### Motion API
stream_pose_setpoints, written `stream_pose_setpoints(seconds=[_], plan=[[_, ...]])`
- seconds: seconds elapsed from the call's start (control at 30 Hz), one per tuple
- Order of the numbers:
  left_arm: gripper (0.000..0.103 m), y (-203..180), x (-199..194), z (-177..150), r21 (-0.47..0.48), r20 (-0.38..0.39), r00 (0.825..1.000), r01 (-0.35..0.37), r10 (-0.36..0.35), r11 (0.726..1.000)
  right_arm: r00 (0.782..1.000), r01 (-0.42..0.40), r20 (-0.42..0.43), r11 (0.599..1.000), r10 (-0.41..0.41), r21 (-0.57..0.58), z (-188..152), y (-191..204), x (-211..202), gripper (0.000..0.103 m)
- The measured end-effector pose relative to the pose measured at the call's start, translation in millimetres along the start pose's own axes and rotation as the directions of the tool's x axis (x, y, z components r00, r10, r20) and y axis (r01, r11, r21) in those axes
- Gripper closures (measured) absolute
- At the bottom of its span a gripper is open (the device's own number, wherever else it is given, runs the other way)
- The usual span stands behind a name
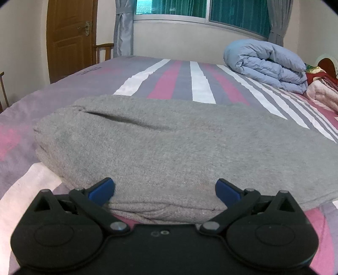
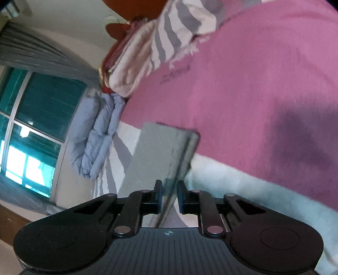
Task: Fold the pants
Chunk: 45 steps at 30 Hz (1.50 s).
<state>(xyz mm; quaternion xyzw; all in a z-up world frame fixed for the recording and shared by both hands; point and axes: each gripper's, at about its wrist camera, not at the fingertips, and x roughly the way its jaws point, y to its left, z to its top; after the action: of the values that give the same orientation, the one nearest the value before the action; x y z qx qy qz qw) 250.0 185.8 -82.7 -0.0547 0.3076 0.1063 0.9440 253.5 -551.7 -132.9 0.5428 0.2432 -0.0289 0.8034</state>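
Grey pants (image 1: 160, 148) lie folded in a thick bundle on the striped bed sheet (image 1: 183, 80). My left gripper (image 1: 164, 191) is open, its blue-padded fingers spread on either side of the bundle's near edge, resting on top of the fabric. In the tilted, blurred right wrist view the pants (image 2: 160, 152) appear as a flat grey panel. My right gripper (image 2: 170, 195) is closed on the thin near edge of the pants, the fabric running between its fingers.
A rolled light-blue duvet (image 1: 268, 63) lies at the back right of the bed, with pink and red bedding (image 1: 323, 88) beside it. A wooden door (image 1: 69, 38), a chair (image 1: 104, 51) and a curtained window (image 1: 202, 10) stand beyond the bed.
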Motion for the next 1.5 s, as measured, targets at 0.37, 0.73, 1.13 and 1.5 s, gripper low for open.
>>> stream_pose_setpoints(seconds=[0.37, 0.73, 1.13, 1.5], plan=[[0.006, -1.9, 1.8, 0.1, -0.001, 0.000, 1.000, -0.012, 0.012, 1.000, 0.998, -0.060, -0.008, 0.998, 0.060, 0.008, 0.8, -8.2, -13.9, 0.067], [0.006, -2.0, 2.2, 0.0, -0.001, 0.001, 1.000, -0.013, 0.013, 1.000, 0.999, -0.044, -0.025, 0.999, 0.044, -0.027, 22.1, -4.3, 18.4, 0.067], [0.006, 5.3, -13.4, 4.2, -0.038, 0.035, 0.999, -0.010, 0.011, 0.999, 0.997, 0.009, -0.079, 0.984, -0.023, -0.176, 29.3, 14.7, 32.2, 0.084], [0.006, 89.0, -61.4, -3.6, -0.204, 0.052, 0.994, -0.080, 0.092, 0.976, 0.991, -0.127, -0.086, 0.927, 0.103, -0.352, -18.8, 123.2, 19.3, 0.084]])
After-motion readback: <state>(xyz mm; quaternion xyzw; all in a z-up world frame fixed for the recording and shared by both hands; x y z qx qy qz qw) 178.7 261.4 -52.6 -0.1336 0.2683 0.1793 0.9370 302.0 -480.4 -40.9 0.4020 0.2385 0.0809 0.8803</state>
